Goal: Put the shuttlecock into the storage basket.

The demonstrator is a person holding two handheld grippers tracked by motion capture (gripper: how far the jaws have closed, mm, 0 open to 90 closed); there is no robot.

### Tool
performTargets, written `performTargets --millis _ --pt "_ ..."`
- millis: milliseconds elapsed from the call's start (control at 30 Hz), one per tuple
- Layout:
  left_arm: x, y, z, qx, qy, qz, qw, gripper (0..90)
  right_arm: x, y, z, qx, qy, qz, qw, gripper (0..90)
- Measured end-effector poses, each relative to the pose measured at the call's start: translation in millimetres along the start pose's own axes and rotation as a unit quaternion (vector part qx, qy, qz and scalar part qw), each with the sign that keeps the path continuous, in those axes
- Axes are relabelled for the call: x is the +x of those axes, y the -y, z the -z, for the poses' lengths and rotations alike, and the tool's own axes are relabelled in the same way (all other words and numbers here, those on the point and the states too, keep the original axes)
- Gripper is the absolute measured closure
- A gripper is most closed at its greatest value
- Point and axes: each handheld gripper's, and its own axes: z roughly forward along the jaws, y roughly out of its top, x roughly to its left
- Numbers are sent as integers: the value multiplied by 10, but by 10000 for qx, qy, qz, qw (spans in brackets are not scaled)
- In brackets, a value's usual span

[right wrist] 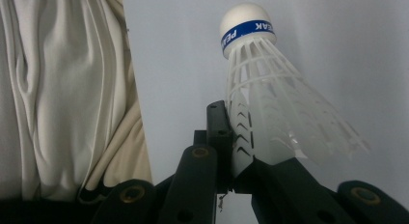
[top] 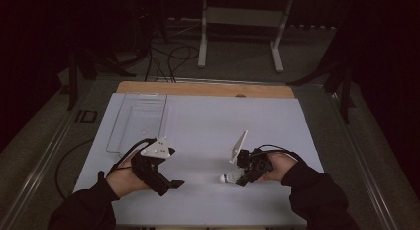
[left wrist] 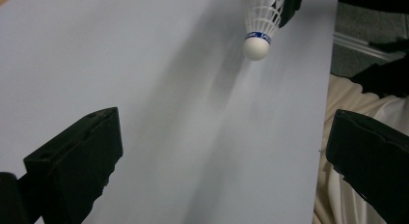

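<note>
The right gripper [right wrist: 236, 151] is clamping a white plastic shuttlecock's [right wrist: 270, 103] skirt, while the left gripper [left wrist: 217, 156], jaws apart, is likely awaiting a handover.

The left gripper [left wrist: 217, 156] has its two black jaws spread wide over the pale table surface [left wrist: 159, 89]. Ahead of them, nearer the right jaw, a white shuttlecock [left wrist: 260, 28] (blue band above its cork) points cork-first toward the jaws, its skirt pinched by a dark jaw of the other gripper [left wrist: 291, 4].

White-covered table [top: 208, 126], clear tray [top: 138, 122] lying at its far-left
</note>
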Motion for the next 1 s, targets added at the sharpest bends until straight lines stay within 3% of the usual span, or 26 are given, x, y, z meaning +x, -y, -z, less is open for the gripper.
performTargets --millis 200,467,1000 --pt "-6 -133 -85 204 47 -201 9996 2 8 -9 -4 -8 11 38 10000 895" --pt "-65 -210 -245 318 227 -295 9988 2 72 -40 0 3 3 131 9999 895" --pt "-140 -396 -533 685 524 -695 9938 9 104 -110 -65 -16 -127 223 9997 895"
